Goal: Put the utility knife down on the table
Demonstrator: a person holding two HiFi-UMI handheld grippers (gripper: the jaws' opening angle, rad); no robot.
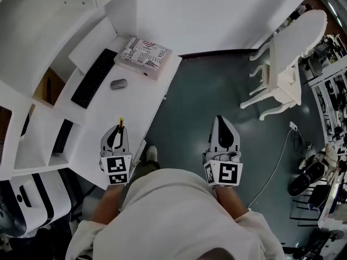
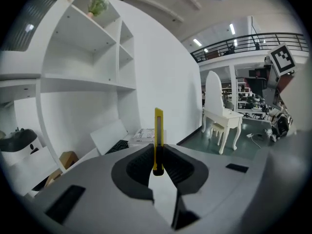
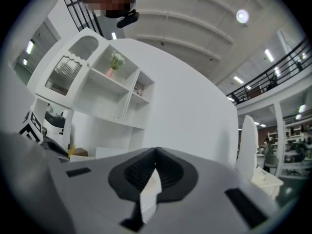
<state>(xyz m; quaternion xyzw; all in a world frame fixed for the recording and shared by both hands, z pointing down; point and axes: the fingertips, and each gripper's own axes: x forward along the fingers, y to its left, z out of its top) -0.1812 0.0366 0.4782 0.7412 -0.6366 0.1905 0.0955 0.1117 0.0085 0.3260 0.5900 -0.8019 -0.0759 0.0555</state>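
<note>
A slim yellow utility knife [image 2: 158, 135] stands upright between the dark pads of my left gripper [image 2: 157, 152], which is shut on its lower end. In the head view the knife's tip [image 1: 121, 123] pokes out ahead of the left gripper [image 1: 117, 130], which hovers over the near end of the white desk [image 1: 138, 110]. My right gripper [image 1: 221, 121] hangs over the dark green floor to the right of the desk. Its jaws [image 3: 156, 152] meet at the tips with nothing between them.
Further along the desk lie a black keyboard [image 1: 93, 78], a grey mouse [image 1: 119, 83] and a printed box [image 1: 143, 56]. White shelves [image 1: 32, 42] rise on the left. A white dressing table [image 1: 284, 64] stands on the floor at right, with cables and gear beyond.
</note>
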